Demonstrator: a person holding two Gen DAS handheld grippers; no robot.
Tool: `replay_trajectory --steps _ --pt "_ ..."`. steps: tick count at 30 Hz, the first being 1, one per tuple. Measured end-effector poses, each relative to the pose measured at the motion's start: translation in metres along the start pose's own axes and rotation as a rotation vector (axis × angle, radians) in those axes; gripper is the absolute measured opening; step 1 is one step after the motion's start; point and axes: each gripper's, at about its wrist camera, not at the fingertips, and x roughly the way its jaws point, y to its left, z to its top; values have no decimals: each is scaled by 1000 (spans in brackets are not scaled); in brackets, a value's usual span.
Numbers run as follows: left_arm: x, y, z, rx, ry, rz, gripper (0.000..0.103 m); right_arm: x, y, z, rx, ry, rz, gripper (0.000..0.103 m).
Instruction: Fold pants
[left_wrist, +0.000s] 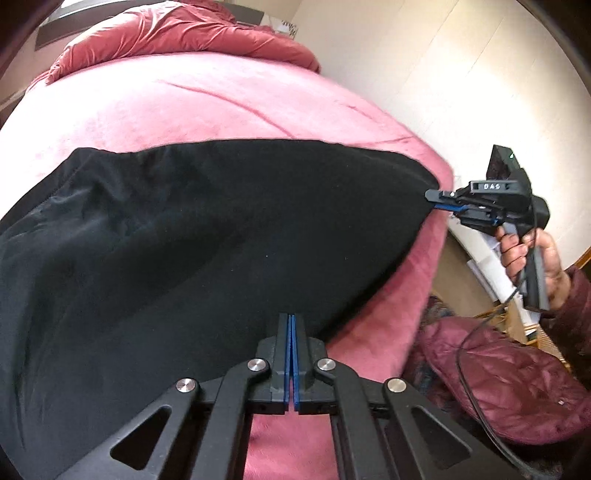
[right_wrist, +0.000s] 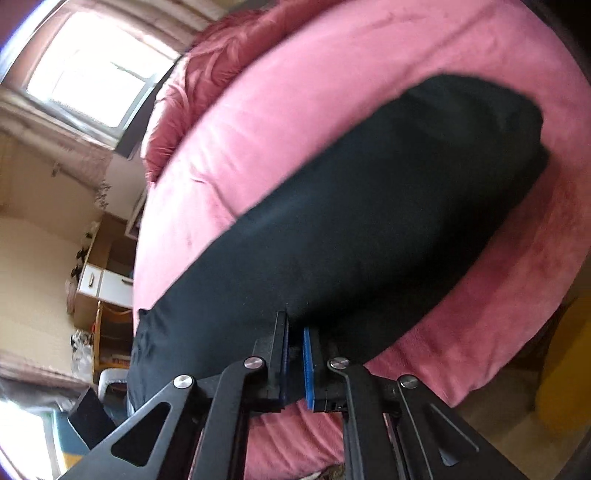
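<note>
Black pants (left_wrist: 207, 236) lie spread across the pink bed (left_wrist: 207, 107), the left gripper (left_wrist: 291, 325) clenched on their near edge and the right gripper (left_wrist: 436, 199) pinching their far-right corner, seemingly mid-fold, so next both should likely carry that edge across together

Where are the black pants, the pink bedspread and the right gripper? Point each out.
black pants (left_wrist: 207, 236), left wrist view, middle of the spread cloth.
pink bedspread (left_wrist: 177, 107), left wrist view, bare stretch beyond the pants.
right gripper (left_wrist: 434, 197), left wrist view, fingertips at the pants' edge.
</note>
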Motion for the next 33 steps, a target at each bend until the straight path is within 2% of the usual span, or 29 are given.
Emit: replay_trajectory --steps 2,6,8,12,14,19,23,26,27,30,33 --pt "-3 1 -4 3 15 -17 0 -2 -3 -3 -12 17 -21 7" --pt "1 8 -12 -26 52 -11 0 21 -25 -16 34 77 -75 7" --pt "0 11 -12 -47 49 -1 0 30 -30 -19 60 80 -61 7" --pt "-10 16 -5 -88 19 -38 2 21 -40 -16 82 86 -11 14" --pt "-9 13 0 -89 9 -44 5 10 -44 -14 78 68 -9 17" --pt "-1 13 9 -127 -10 -3 22 -25 -68 3 153 -70 -70 18" --pt "1 18 12 -153 -11 25 22 -24 -90 21 260 -135 -117 18" --pt "1 20 11 -152 -1 43 23 -15 -104 32 324 -141 -131 18" --pt "3 18 10 -153 1 45 23 -10 -105 33 332 -139 -138 18" --pt "3 20 10 -152 3 66 23 -11 -99 34 298 -153 -178 7" --pt "1 25 8 -174 5 87 23 -20 -98 31 286 -183 -177 6"
